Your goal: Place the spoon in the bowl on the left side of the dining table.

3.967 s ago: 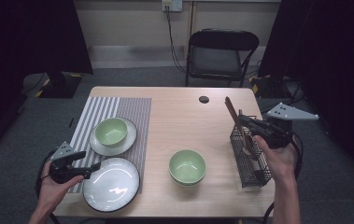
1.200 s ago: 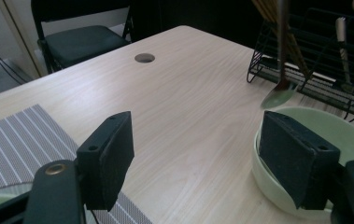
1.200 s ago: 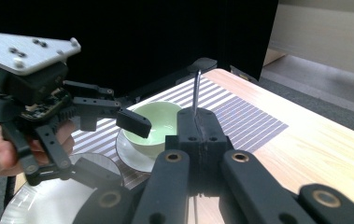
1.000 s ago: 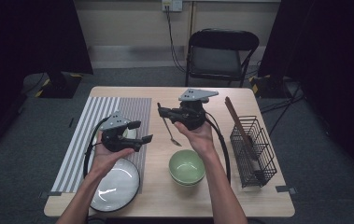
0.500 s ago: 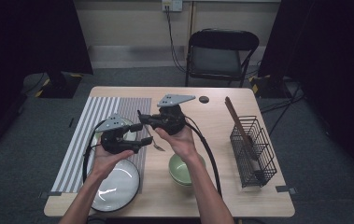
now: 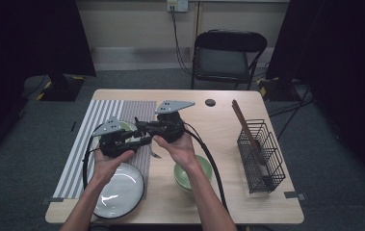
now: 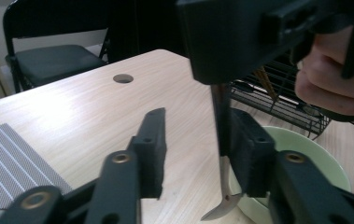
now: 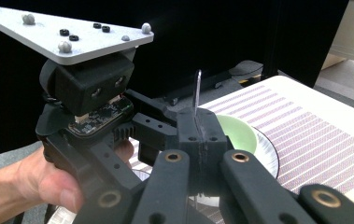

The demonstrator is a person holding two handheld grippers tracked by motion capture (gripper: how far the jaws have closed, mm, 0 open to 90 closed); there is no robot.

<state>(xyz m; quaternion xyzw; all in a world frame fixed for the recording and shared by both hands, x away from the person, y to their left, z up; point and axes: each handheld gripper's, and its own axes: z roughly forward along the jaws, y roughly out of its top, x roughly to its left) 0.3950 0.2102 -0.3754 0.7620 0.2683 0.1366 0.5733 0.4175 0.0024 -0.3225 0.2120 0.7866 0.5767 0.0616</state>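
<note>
**Q:** Status?
**A:** My right gripper clamps the spoon above the placemat's right edge. My left gripper's jaws have just been closing round it, not yet pinching.
**Q:** Advice?
**A:** Centre the handle, close fully, then release the right.

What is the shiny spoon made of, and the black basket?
The spoon looks like polished metal, probably steel: thin, silvery, and it catches the light. The basket looks like thin metal wire with a dark, matt coating, since you can see through its grid of bars; the coating itself is hard to tell.
</note>
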